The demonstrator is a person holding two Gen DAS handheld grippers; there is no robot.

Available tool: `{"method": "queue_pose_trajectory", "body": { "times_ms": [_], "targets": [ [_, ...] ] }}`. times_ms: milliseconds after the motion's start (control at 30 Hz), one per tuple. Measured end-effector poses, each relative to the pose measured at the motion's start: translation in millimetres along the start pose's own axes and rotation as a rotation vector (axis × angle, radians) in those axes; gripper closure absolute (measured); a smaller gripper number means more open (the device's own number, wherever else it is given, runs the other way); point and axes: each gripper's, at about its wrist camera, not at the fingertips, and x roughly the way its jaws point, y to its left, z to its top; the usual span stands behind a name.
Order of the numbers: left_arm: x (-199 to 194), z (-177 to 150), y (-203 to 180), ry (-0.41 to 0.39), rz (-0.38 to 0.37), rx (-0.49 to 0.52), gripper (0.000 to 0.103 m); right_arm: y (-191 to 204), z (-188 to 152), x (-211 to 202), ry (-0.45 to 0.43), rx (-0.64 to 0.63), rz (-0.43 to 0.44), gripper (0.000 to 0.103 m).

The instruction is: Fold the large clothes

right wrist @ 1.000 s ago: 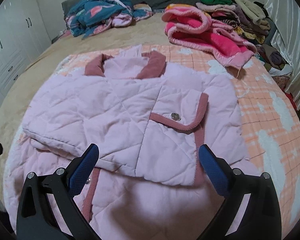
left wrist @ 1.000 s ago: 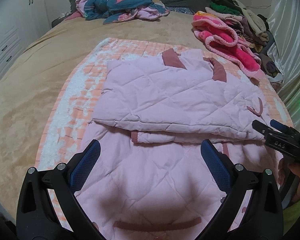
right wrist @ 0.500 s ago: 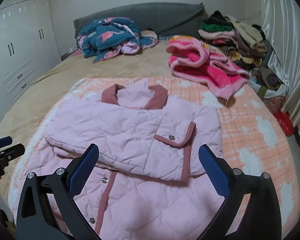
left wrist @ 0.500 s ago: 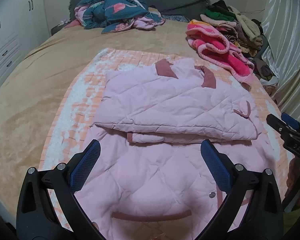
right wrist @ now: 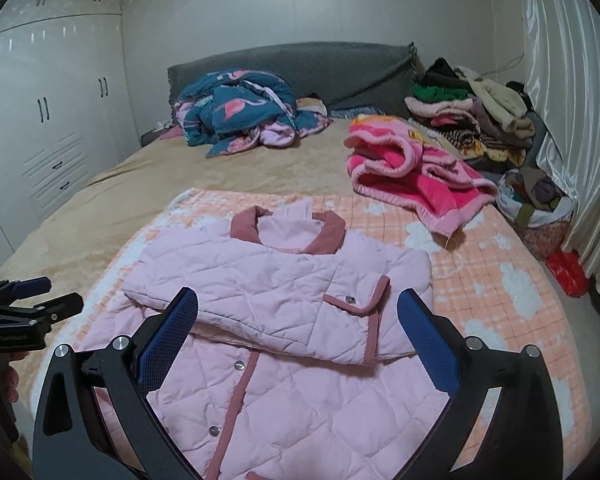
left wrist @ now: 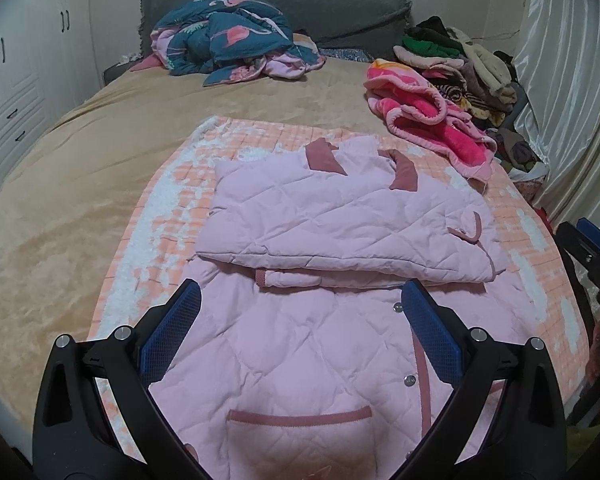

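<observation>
Centre of both frames, on the bed (left wrist: 80, 200): pink quilted jacket (left wrist: 340, 232) lies flat on a peach checked blanket (left wrist: 168, 208), sleeves folded across the chest, collar toward the headboard. Lower half unfolded, nearest the cameras. Left claw (left wrist: 300, 336) wide open, holding nothing, above the hem area. Right claw (right wrist: 296, 344) wide open too, empty. Judged roughly halfway: hem-to-collar fold left. Pink fleece pile (right wrist: 412, 176) upper right, untouched.

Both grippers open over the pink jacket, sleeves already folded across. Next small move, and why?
Probably lower both onto the pink quilted jacket's near hem: left hand-held gripper and right hand-held gripper are open, holding nothing, and the lower half lies unfolded below the folded sleeves.
</observation>
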Motion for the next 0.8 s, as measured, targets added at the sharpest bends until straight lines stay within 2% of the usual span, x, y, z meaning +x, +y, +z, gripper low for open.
{"method": "queue_pose_trajectory", "body": {
  "times_ms": [367,800],
  "targets": [
    [-27.5,-10.3,0.2,-0.041,-0.004,0.005,0.009,7.2,-6.6,-40.4,-0.059,-0.032,-0.010,0.004],
    [-45.0,-49.3,-3.8,-0.041,0.005,0.028,0.009,-0.5,-40.9,-62.1,-0.046,0.002,0.003,0.004]
  ]
}}
